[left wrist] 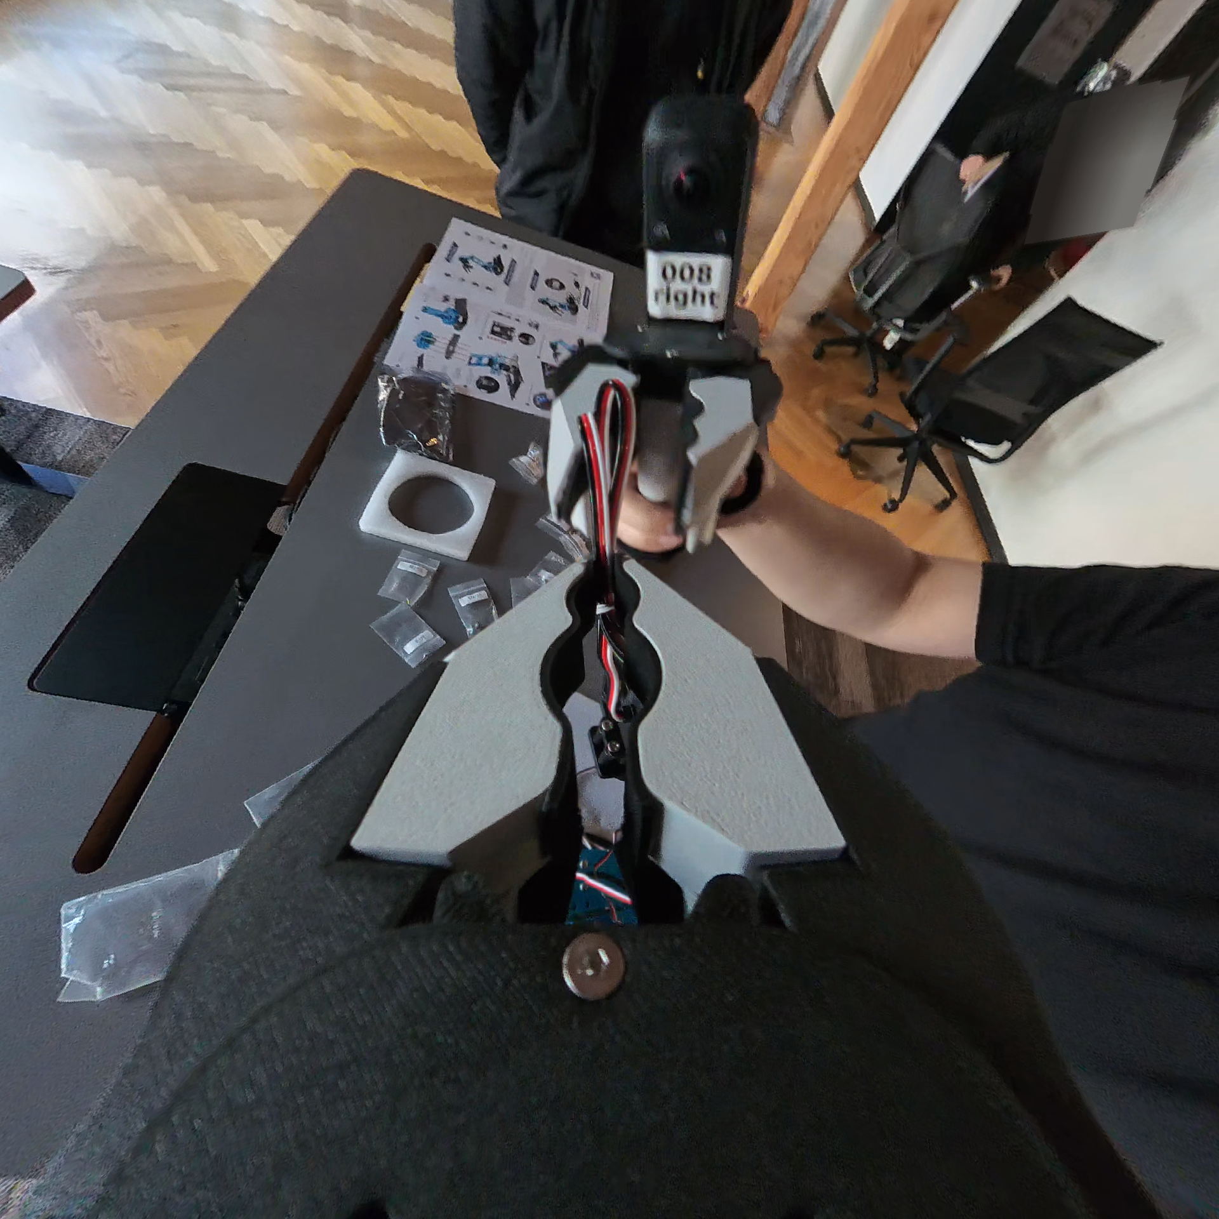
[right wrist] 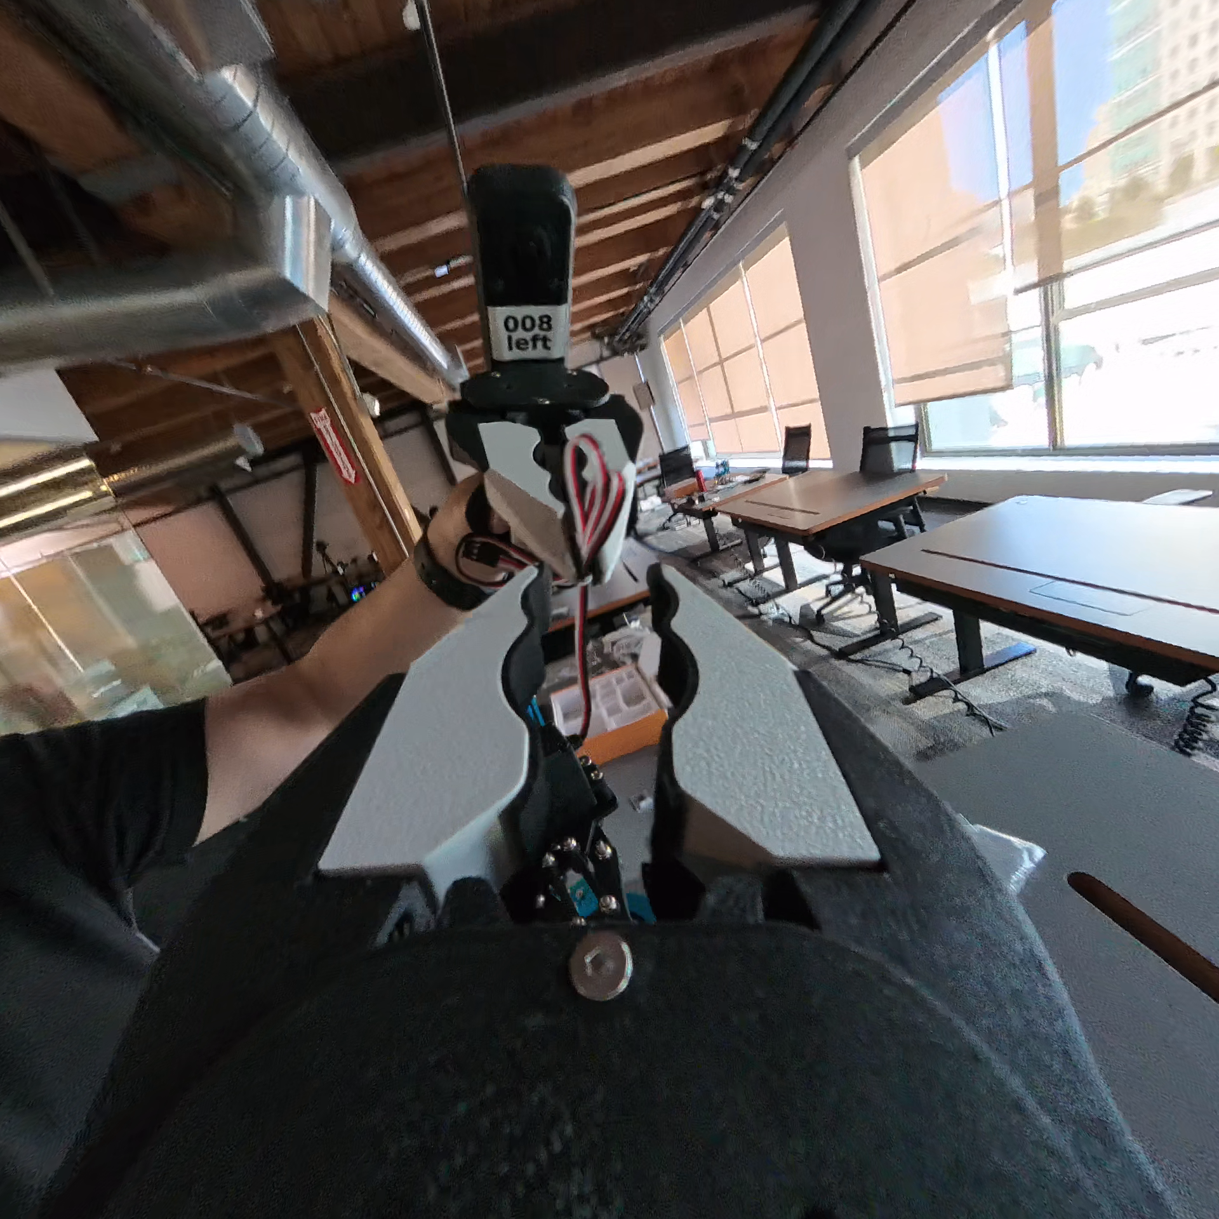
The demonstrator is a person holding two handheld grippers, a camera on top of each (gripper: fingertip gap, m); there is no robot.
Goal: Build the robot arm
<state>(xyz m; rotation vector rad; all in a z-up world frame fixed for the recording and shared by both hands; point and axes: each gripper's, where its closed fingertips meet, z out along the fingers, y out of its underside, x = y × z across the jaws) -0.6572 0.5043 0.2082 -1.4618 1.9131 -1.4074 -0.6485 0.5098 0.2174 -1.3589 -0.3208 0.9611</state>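
My left gripper is shut on a bundle of red, white and black wires, which loops out past its tips. Behind its fingers the wires run to a small black part and a blue board. My right gripper faces it just beyond, jaws open, touching nothing I can see. In the right wrist view my right gripper is open. The left gripper holds the wire bundle just past its tips. One wire hangs between the right fingers to a black mechanism with screws and blue parts.
A dark table carries a printed sheet, a white foam square with a round hole, a black bag and several small plastic bags. A person in black stands beyond it. Office chairs stand at the right. An orange tray lies below. Only a small space, under 4 cm, lies between the two pairs of fingers.
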